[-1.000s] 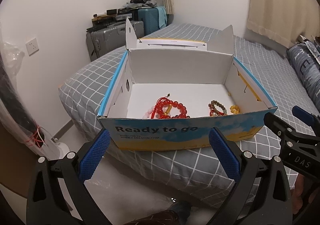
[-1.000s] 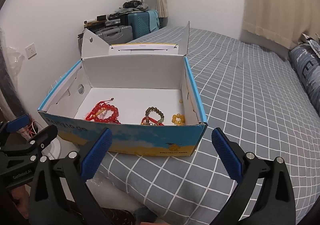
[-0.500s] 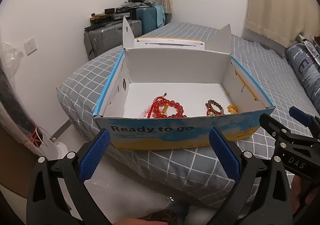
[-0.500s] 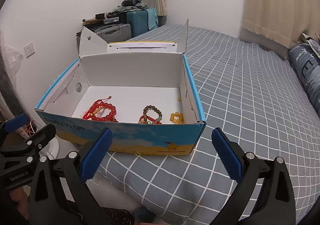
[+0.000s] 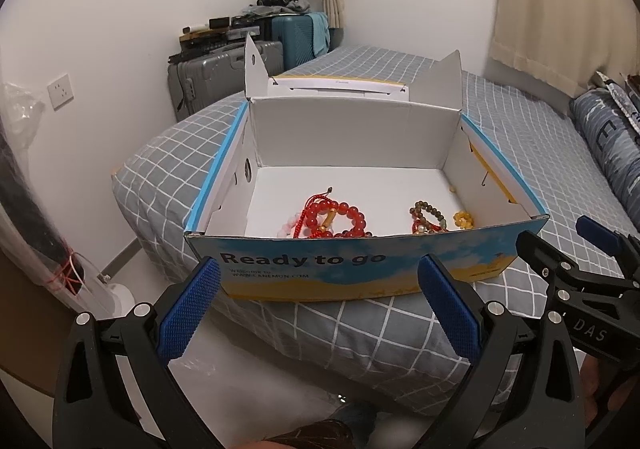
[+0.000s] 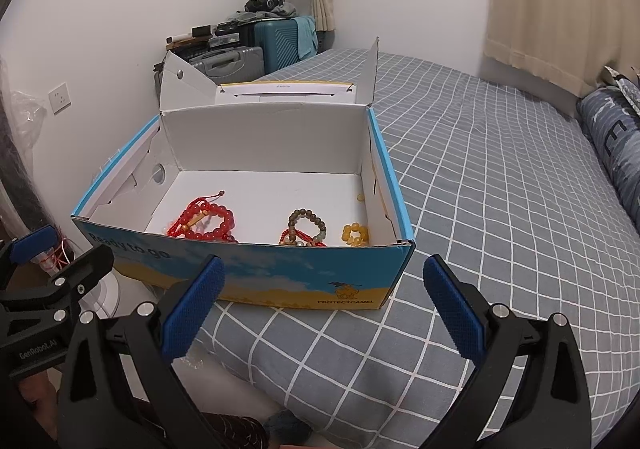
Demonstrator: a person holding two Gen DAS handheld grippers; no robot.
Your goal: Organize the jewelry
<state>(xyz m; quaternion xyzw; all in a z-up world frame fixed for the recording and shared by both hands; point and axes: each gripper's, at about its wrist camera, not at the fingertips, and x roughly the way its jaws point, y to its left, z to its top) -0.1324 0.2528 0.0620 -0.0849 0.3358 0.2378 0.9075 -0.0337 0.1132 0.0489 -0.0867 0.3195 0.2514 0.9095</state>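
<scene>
An open blue-and-yellow cardboard box [image 6: 304, 281], white inside and printed "Ready to go" on its near wall, sits at the near corner of a bed covered in grey sheet with white grid lines [image 6: 500, 209], its long axis running along the bed's near edge and its lid flap folded back behind the far wall. On the box floor, close against the near wall, lie three pieces of jewelry: a red bead bracelet with red cord [image 6: 206, 223] toward the box's left end, a brown-green bead bracelet [image 6: 307, 227] right of the middle, and a small amber bead bracelet [image 6: 355, 234] in the near right corner. The red bracelet's cord tail points toward the far left corner. The pieces lie apart from one another, which may suit a tidy store as well as a heap waiting to be sorted; the pictures do not settle which. The left gripper [image 5: 318, 309] hangs in front of the near wall, jaws spread wide and holding nothing. The right gripper [image 6: 324, 309] hangs before the box's near right corner, equally wide and bare, likely so either can reach over the wall.
</scene>
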